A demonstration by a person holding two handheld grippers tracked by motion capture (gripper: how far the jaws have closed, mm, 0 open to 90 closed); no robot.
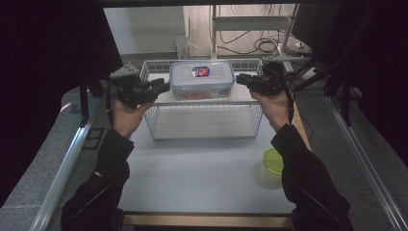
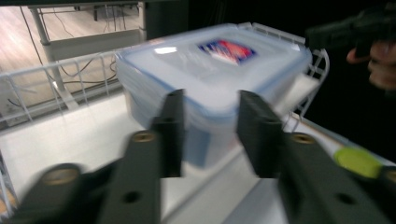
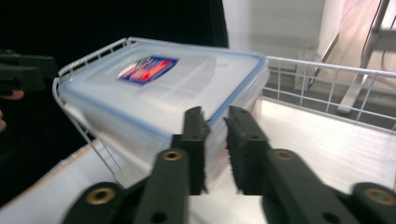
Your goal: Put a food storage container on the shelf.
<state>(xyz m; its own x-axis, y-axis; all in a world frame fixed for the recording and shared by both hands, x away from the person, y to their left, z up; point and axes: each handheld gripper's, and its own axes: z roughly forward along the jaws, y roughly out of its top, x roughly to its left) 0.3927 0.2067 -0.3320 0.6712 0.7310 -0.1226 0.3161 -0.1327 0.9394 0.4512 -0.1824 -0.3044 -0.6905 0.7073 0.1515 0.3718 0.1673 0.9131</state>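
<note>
1. While motion blurs both gripper views, the box sits in the wire basket at twelve o'clock.
2. Left gripper, jaws narrowly apart, points at its nine-o'clock end; contact unclear.
3. Right gripper, jaws nearly together, points at its three-o'clock end; contact unclear.

Black two-jaw left gripper and right gripper: brass screws, trailing cables, grey three-cornered plate; dark sleeves.

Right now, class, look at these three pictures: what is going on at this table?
A person holds a gripper in each hand on either side of a clear plastic food container with a blue-edged lid, which sits in a white wire basket. The left gripper and the right gripper each point at one end of the container, their jaws narrowed around its end clips. A green-lidded tub stands apart, near the right sleeve.
</note>
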